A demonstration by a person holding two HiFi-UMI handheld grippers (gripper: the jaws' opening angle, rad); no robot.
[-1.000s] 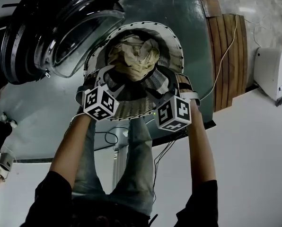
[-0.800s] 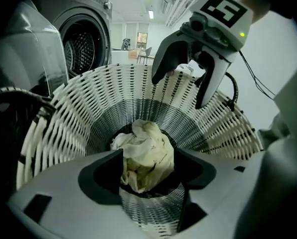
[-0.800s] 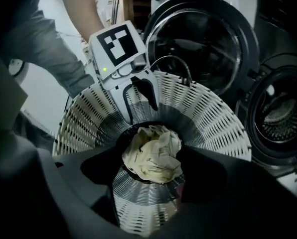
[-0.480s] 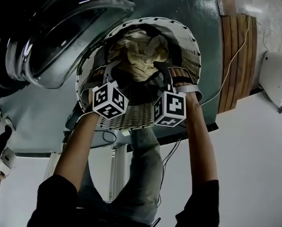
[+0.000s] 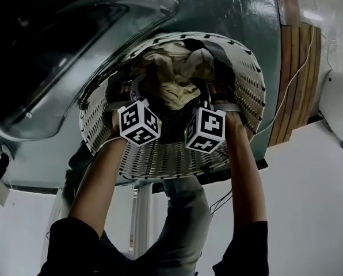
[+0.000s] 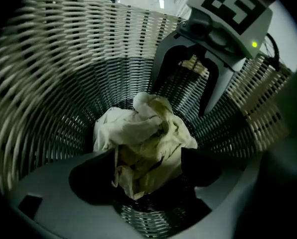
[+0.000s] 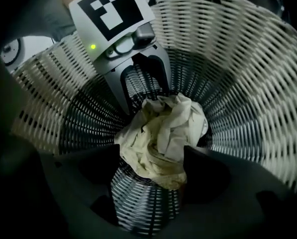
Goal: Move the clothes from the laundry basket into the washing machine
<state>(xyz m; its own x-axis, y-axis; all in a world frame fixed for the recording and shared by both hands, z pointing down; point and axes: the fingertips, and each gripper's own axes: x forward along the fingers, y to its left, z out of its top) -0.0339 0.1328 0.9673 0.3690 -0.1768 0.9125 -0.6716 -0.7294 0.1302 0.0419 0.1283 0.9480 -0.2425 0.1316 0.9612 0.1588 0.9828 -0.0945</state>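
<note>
Washing machine door [image 5: 73, 56] stood open beside the white wicker laundry basket [image 5: 246, 91]. Left gripper [image 6: 148, 171] and right gripper [image 7: 146, 171] had sunk deep inside, jaws just widened, straddling the crumpled cream cloth [image 6: 143, 133] unpinched. Cloth remained in the basket; grasp judged imminent.

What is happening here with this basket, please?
A person holds a claw in each hand and reaches both into a white laundry basket. A crumpled cream cloth lies inside it. The left claw and the right claw have just been opening, and the cloth stands between the jaws of each, not yet gripped. The washer door stands open.
</note>
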